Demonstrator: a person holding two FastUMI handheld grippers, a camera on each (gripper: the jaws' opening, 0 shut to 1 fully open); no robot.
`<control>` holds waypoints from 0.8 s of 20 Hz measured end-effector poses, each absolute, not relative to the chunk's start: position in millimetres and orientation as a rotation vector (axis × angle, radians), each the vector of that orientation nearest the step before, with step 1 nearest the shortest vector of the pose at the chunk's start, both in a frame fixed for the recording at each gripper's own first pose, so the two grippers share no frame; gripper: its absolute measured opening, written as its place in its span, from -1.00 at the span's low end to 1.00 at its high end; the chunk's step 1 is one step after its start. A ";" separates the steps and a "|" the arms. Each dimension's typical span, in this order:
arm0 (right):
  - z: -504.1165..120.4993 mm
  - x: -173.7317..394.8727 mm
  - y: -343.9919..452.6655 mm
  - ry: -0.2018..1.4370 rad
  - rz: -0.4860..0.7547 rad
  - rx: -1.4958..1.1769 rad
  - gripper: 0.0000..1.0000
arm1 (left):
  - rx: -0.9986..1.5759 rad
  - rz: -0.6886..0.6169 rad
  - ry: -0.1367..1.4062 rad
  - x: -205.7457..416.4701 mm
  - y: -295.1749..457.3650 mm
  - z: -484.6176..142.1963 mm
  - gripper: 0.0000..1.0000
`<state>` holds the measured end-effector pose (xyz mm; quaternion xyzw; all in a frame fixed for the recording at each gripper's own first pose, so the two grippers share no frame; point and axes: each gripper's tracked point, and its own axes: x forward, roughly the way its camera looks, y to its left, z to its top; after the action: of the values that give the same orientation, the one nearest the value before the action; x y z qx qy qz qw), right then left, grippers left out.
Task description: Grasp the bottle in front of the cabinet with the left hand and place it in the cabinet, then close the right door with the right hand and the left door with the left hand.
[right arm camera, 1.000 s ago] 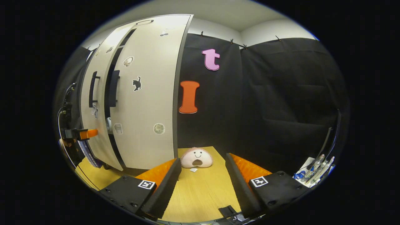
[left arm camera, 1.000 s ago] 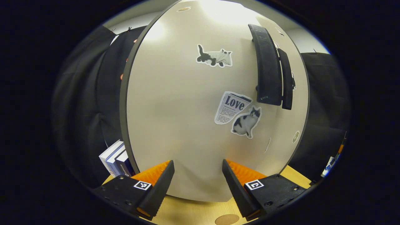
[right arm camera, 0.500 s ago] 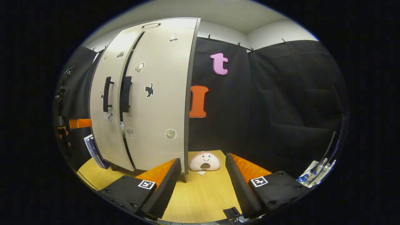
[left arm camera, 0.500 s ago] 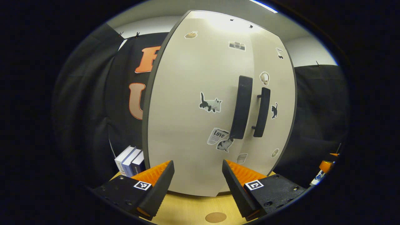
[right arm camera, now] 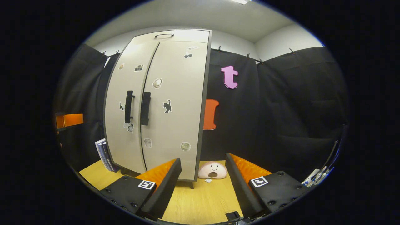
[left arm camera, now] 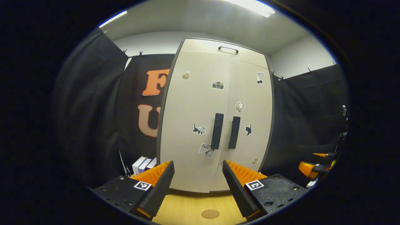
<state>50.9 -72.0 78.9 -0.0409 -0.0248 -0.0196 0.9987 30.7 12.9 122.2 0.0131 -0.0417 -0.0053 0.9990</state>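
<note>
Cabinet (left arm camera: 200,103) with both doors shut, contents hidden, left hand-held gripper (left arm camera: 197,184) and right hand-held gripper (right arm camera: 203,184) spread wide, empty.

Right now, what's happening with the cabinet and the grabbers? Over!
Left gripper open, empty. Right gripper open, empty. Cabinet doors both shut. Nothing in the way.

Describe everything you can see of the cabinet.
The cabinet is tall, pale beige with dark edging, standing upright on the wooden table against the black cloth. Both doors look shut, two dark vertical handles side by side at the seam. Stickers, cats among them, dot the doors; a small handle sits on top. Books stand at its left.
</note>
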 end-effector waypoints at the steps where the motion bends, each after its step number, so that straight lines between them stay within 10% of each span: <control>1: 80.9 48.3 -69.5 -0.053 -0.036 -0.083 0.89 | 0.013 -0.021 -0.089 24.0 7.8 123.8 0.88; 16: 90.9 26.3 -42.5 -0.078 0.017 -0.075 0.89 | 0.019 -0.019 -0.115 -9.3 17.9 134.9 0.57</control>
<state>26.3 -42.5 90.9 -0.0376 -0.0389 0.0086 0.9985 -9.3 17.9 134.9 0.0093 -0.0572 -0.0094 0.9983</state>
